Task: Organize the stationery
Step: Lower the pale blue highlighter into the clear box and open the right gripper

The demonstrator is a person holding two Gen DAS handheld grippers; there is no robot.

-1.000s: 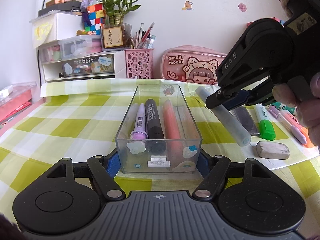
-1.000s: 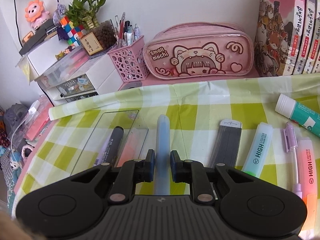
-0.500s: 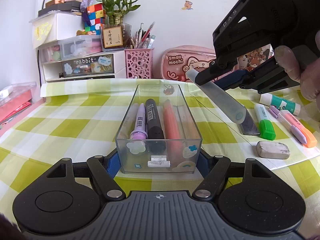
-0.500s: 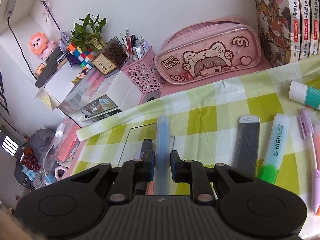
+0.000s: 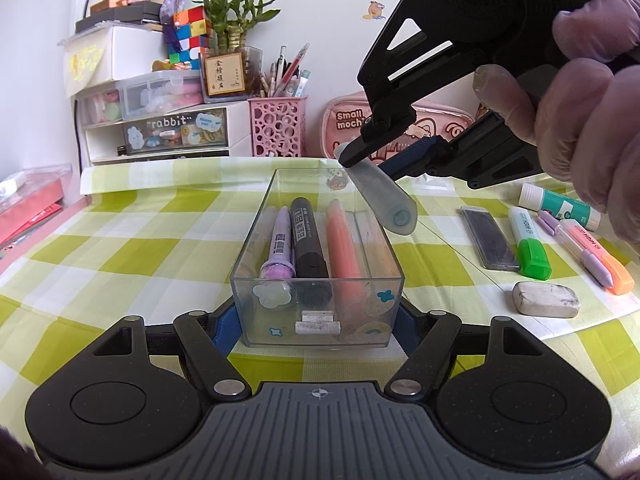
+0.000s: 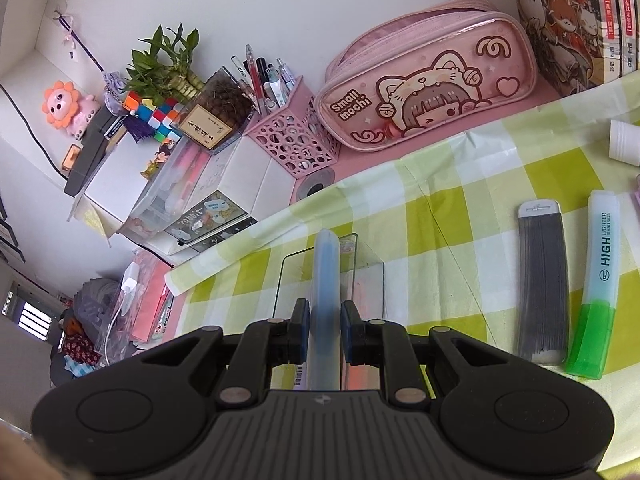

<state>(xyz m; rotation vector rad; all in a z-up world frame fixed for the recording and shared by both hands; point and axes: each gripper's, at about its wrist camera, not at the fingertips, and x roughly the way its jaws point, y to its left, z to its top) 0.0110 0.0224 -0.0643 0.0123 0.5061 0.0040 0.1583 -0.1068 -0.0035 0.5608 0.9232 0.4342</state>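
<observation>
A clear plastic box (image 5: 318, 312) stands on the checked cloth, and my left gripper (image 5: 318, 322) is shut on its near end. Inside lie a purple pen (image 5: 279, 246), a black marker (image 5: 306, 240) and an orange-pink highlighter (image 5: 346, 240). My right gripper (image 6: 325, 334) is shut on a frosted blue pen (image 6: 326, 300). In the left wrist view that right gripper (image 5: 374, 156) hangs over the box's far right corner, with the blue pen (image 5: 382, 196) slanting down above the box's right side. The box's far wall (image 6: 362, 256) shows just beyond the pen tip.
Right of the box lie a grey lead case (image 5: 490, 242), a green highlighter (image 5: 528, 246), a pink-orange highlighter (image 5: 596, 258), a glue stick (image 5: 560, 204) and a white eraser (image 5: 546, 299). A pink pen cup (image 5: 278, 126), pink pencil case (image 6: 432, 84) and drawers (image 5: 160, 130) line the back.
My right gripper rolled and carried the blue pen up and leftward, from beside the lead case to above the box's right side. The left gripper and the box stayed still.
</observation>
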